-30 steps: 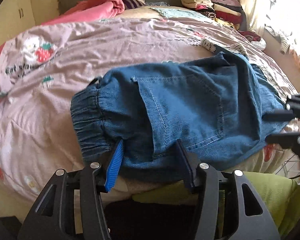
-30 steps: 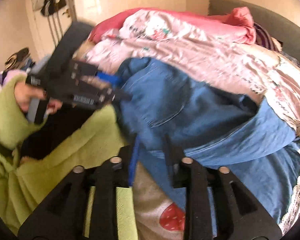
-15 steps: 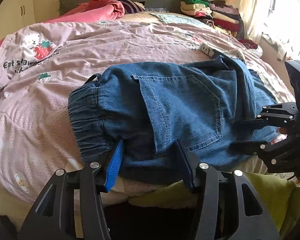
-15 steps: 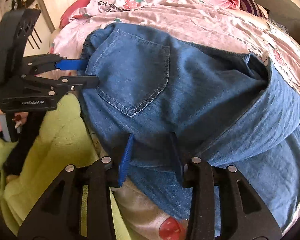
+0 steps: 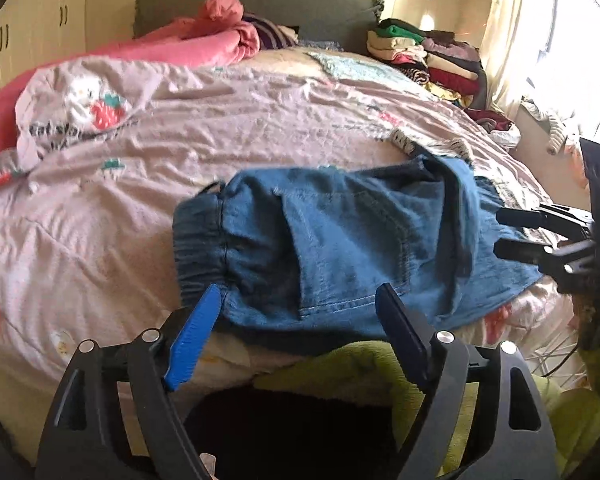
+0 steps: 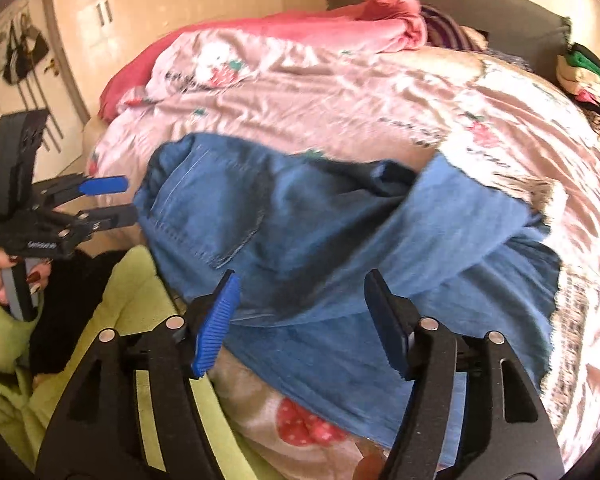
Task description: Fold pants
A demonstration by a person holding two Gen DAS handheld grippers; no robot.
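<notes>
Blue denim pants (image 5: pixel 340 240) lie folded over on the pink bedspread (image 5: pixel 180 152), elastic waistband at the left, back pocket facing up. They also show in the right wrist view (image 6: pixel 320 232). My left gripper (image 5: pixel 300 316) is open and empty, just short of the pants' near edge by the waistband. My right gripper (image 6: pixel 300 304) is open and empty at the near edge, further toward the legs. Each gripper shows in the other's view: the right one (image 5: pixel 516 232) at the pants' right side, the left one (image 6: pixel 112 200) beside the waistband.
A pink blanket (image 5: pixel 204 40) and a stack of folded clothes (image 5: pixel 428 60) sit at the head of the bed. The person's green sleeve (image 6: pixel 100 320) is at the bed's near edge. Wardrobe doors (image 6: pixel 160 8) stand at the left.
Both grippers have opened wider and drawn back from the pants' near edge, which they were around half a second ago. The pants now lie loose on the bed.
</notes>
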